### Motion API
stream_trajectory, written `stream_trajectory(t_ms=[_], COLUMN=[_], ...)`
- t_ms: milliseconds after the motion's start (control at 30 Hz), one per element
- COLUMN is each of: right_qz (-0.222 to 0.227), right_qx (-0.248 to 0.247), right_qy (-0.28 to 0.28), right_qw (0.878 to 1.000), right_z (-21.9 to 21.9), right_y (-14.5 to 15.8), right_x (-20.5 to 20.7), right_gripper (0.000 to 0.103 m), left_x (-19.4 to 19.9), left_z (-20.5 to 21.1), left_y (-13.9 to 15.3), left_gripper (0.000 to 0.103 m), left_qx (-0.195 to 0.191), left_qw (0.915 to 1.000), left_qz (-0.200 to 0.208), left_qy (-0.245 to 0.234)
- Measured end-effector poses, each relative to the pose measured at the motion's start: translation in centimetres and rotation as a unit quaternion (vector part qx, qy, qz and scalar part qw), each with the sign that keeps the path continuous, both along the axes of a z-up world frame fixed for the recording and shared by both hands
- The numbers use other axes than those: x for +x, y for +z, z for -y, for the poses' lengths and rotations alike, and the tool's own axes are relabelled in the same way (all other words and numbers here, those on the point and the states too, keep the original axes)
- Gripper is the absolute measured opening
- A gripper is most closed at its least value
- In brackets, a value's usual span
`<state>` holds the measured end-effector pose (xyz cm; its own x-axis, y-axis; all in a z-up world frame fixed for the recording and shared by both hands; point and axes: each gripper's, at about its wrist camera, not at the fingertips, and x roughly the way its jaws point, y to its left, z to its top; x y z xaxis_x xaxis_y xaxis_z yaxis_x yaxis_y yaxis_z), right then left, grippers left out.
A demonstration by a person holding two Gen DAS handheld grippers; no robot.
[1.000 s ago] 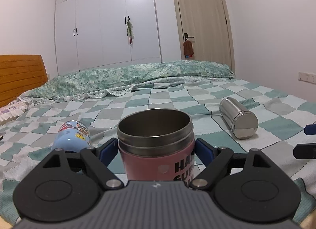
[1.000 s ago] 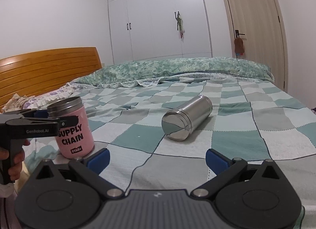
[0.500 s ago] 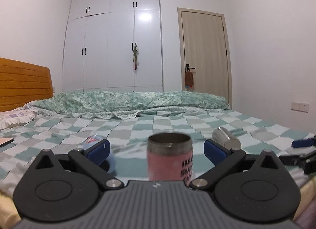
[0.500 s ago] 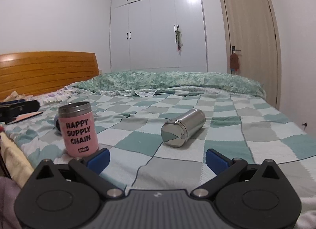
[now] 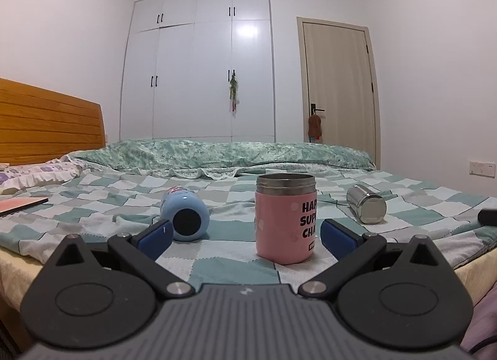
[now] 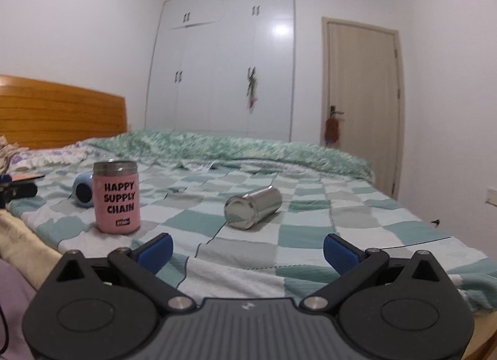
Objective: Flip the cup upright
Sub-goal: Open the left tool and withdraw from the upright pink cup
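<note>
A pink cup [image 5: 285, 218] with black lettering stands upright on the checked bedspread, open steel rim up; it also shows in the right wrist view [image 6: 116, 197]. My left gripper [image 5: 245, 236] is open and empty, pulled back from the cup near the bed's front edge. A light blue cup [image 5: 186, 215] lies on its side left of the pink one, base toward me. A steel cup [image 6: 252, 207] lies on its side in the middle of the bed, also in the left wrist view [image 5: 366, 207]. My right gripper [image 6: 248, 249] is open and empty, short of the steel cup.
A folded green quilt [image 5: 223, 153] runs across the far side of the bed. A wooden headboard [image 5: 46, 124] stands at the left. A flat red book [image 5: 18, 204] lies at the bed's left. The left gripper's tip [image 6: 18, 190] shows at the left edge.
My left gripper has let go of the pink cup and drawn back and down from it; the cup stays upright. My right gripper has also drawn back a little.
</note>
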<state>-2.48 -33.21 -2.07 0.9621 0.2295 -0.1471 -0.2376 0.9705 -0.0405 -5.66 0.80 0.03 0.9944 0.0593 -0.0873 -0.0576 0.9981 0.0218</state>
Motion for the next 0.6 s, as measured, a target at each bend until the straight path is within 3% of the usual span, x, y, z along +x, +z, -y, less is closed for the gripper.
stream_trajectory(t_ms=[233, 600], right_qz=[0.032, 0.035], right_qx=[0.001, 0.006], right_qy=[-0.027, -0.042], right_qw=[0.999, 0.998], right_z=[0.2, 0.6], right_y=[-0.2, -0.4], right_x=[-1.2, -1.1], right_gripper=[0.103, 0.103], left_x=[-0.1, -0.1], left_z=[0.2, 0.5], left_y=[-0.5, -0.9], left_gripper=[0.103, 0.103], left_qx=[0.008, 0.017], left_qw=[0.9998, 0.9996], left_qz=[-0.002, 0.009], left_qy=[0.016, 0.020])
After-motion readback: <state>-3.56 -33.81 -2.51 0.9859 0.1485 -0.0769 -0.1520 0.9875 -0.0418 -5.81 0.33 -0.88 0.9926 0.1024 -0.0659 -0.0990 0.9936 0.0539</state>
